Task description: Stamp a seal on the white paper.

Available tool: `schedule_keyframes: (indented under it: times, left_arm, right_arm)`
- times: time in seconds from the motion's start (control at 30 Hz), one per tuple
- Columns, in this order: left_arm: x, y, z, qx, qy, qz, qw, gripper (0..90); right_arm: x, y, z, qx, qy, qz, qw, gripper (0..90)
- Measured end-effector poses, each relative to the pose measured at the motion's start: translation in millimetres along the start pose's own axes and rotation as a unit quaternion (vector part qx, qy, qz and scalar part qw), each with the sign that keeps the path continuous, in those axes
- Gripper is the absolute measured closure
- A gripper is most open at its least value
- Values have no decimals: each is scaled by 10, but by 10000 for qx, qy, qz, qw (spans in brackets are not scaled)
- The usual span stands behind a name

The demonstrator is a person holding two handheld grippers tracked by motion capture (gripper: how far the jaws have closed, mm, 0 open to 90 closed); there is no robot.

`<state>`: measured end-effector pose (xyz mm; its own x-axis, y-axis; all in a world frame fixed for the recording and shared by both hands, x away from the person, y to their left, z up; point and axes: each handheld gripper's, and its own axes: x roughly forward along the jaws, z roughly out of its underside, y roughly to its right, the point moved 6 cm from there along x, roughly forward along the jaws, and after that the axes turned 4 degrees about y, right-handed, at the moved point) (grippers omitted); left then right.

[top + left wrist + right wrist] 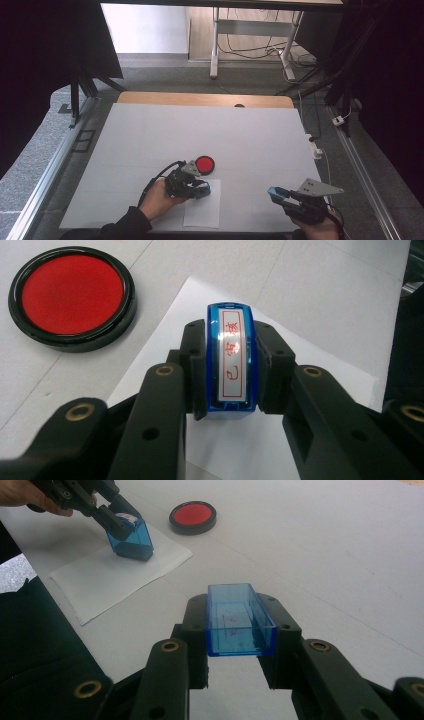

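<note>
Left gripper (231,405): jaws pinch the blue stamp (231,357) by its sides, its base down on the white paper sheet (320,375). Right gripper (241,655): jaws clamped on the stamp's clear blue cap (240,620), held above the tabletop (325,555), well apart. Red ink pad (72,294) lies just beyond the sheet. Risk: stamp appears tilted; uneven pressure could give a partial print, and the loose sheet could slide and smear.

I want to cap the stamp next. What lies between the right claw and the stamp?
In the high view, only bare table between the right claw, holding the cap, and the stamp.
</note>
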<state>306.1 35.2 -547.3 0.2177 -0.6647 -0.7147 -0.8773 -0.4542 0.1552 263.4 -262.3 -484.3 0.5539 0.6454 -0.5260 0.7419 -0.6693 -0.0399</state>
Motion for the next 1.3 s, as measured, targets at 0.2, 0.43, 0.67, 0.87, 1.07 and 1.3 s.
schedule_keyframes:
  times: [0.2,0.43,0.67,0.87,1.07,1.3]
  left_arm:
    - [-7,-30,1,-173,36,105,9998,700]
    - [-54,-30,-28,-167,117,148,9997,700]
    - [-139,-23,-68,-193,278,174,9993,699]
    - [-248,-5,-112,-140,430,193,9988,697]
    - [-397,16,-164,-57,648,218,9976,697]
    - [-546,28,-212,-51,920,279,9954,697]
  right_arm:
    - [0,1,0,-2,2,1,10000,687]
    - [-1,2,-1,-2,15,3,10000,687]
    - [1,3,0,-1,2,7,10000,687]
    - [8,3,0,-7,-3,18,10000,687]
    - [15,-1,1,-3,-33,-14,10000,687]
    - [27,-15,-4,39,-46,-71,10000,687]
